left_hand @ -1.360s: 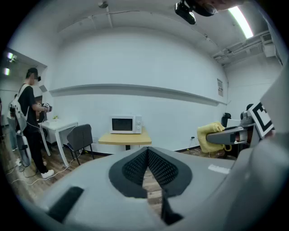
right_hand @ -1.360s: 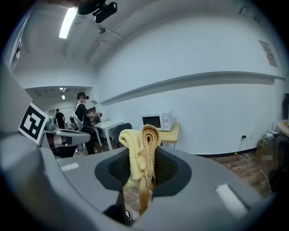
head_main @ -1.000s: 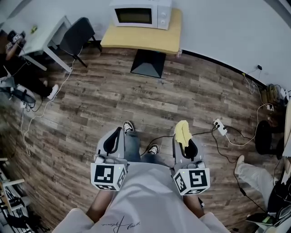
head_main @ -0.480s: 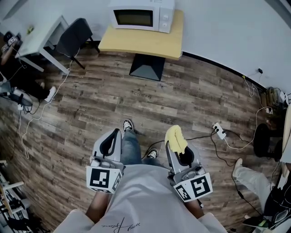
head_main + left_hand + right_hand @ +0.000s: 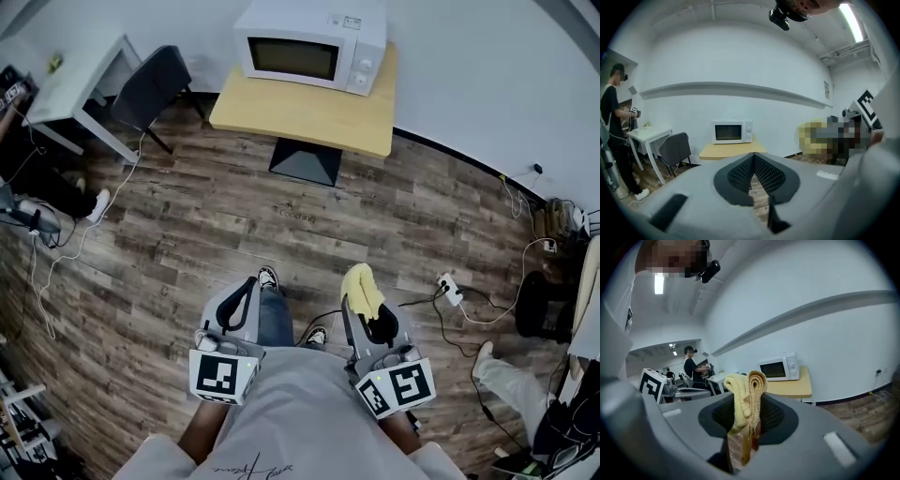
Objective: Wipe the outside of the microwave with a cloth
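A wood-plank floor [image 5: 234, 225] runs to a pale wooden table [image 5: 309, 117] by the wall. On it sits a white microwave [image 5: 314, 47], well apart from both grippers, with a black chair [image 5: 150, 80] beside the table. The left gripper's [image 5: 753, 171] jaws are together and empty. The right gripper [image 5: 747, 420] is clamped on a folded yellow cloth [image 5: 746, 394].

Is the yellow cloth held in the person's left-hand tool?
No, the yellow cloth is pinched in the jaws of the right gripper; the left gripper holds nothing.

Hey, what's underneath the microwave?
The microwave sits on a light wooden tabletop, which stands on a dark pedestal base on the wood floor. The tabletop patch directly beneath the microwave is covered.
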